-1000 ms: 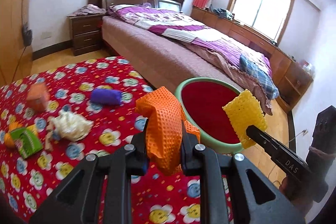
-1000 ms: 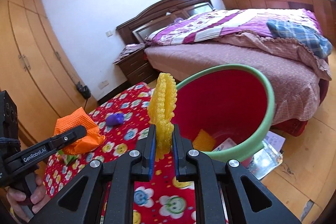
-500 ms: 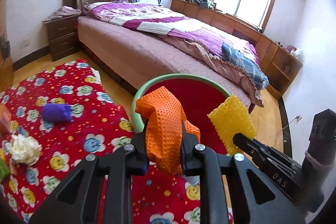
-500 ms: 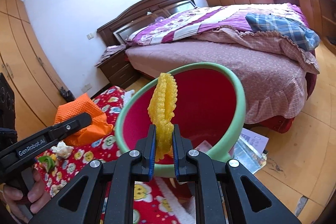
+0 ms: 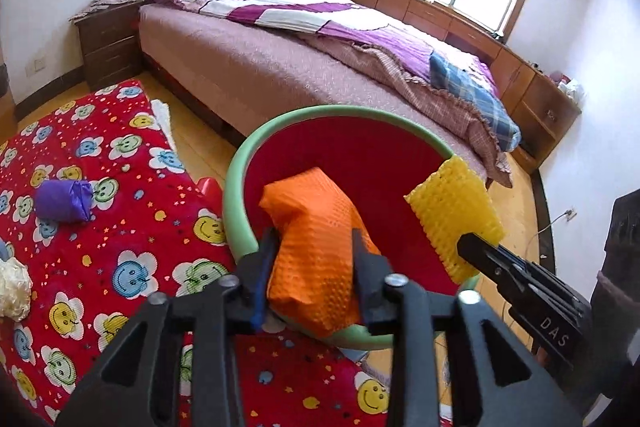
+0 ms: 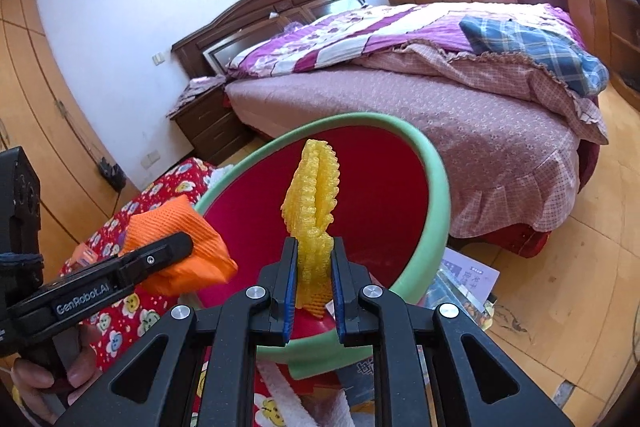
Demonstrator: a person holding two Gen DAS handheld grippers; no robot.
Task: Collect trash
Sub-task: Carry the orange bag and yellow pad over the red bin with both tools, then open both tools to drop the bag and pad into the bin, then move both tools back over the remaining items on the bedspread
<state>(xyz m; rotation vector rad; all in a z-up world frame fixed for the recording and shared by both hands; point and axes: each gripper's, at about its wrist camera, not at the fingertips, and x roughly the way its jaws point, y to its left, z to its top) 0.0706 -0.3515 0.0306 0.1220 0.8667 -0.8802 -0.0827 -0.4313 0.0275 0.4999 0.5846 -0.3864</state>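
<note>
Both foam nets (image 5: 316, 251) now over red basin (image 5: 236, 187).

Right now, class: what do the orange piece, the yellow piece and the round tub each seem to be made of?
Orange piece: probably foam netting; dimpled matte mesh, creased.
Yellow piece: likely the same foam mesh; open honeycomb cells, folded softly.
Round tub: apparently plastic; smooth green rim, evenly red inside with a slight sheen.

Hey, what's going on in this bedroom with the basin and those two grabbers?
A person is collecting trash with a hand-held gripper in each hand. The left hand-held gripper has an orange foam net between its jaws, which are opening over the red basin. The right hand-held gripper is shut on a yellow foam net above the same basin.
</note>
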